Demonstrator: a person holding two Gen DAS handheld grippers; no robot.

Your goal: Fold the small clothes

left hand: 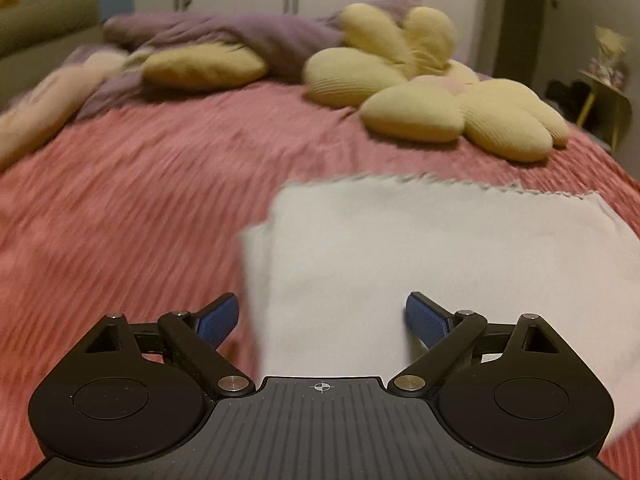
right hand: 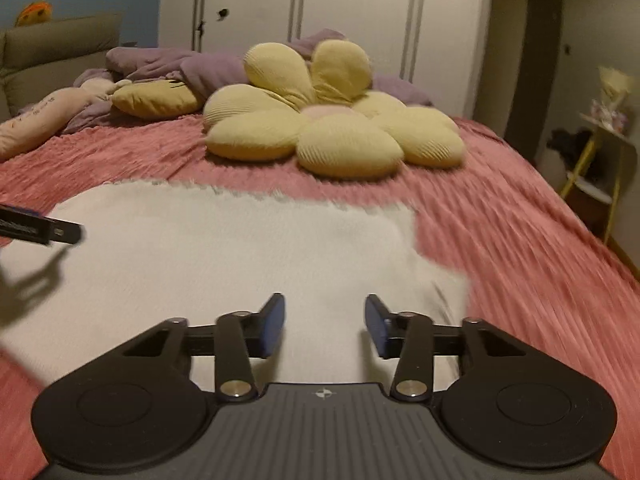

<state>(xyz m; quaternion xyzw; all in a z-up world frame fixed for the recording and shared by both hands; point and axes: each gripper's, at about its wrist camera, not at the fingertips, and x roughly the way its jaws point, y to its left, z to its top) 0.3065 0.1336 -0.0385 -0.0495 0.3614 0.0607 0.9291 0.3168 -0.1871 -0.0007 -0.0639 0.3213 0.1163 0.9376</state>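
Left gripper (left hand: pixel 322 322): jaws stand wide apart, nothing clamped. The blue pads (left hand: pixel 218 320) are clear of fabric on both inner faces. The white cloth (left hand: pixel 420 260) lies flat on the pink bedspread (left hand: pixel 120 200), its left edge running down between the jaws, closer to the left pad; the bulk of the cloth extends ahead of and to the right of the right jaw. A second layer shows along that left edge, offset slightly, so the cloth appears folded at least once. The far edge is ragged and lies well ahead of the fingertips.

Right gripper (right hand: pixel 325 326): jaws partly apart, a clear gap between the pads, nothing pinched. The cloth (right hand: pixel 224 248) lies beneath and ahead of both jaws and spreads far to the left of the left jaw; its right edge falls just beyond the right jaw, with a rumpled corner beside that jaw. Whether the fingertips touch the cloth cannot be told. One finger of the left gripper (right hand: pixel 40 232) enters from the left edge, above the cloth, casting a shadow on it.

Ahead of both grippers, well beyond the cloth: a yellow flower-shaped cushion (right hand: pixel 336 136) and a purple blanket (left hand: pixel 224 32). Both views are motion-blurred
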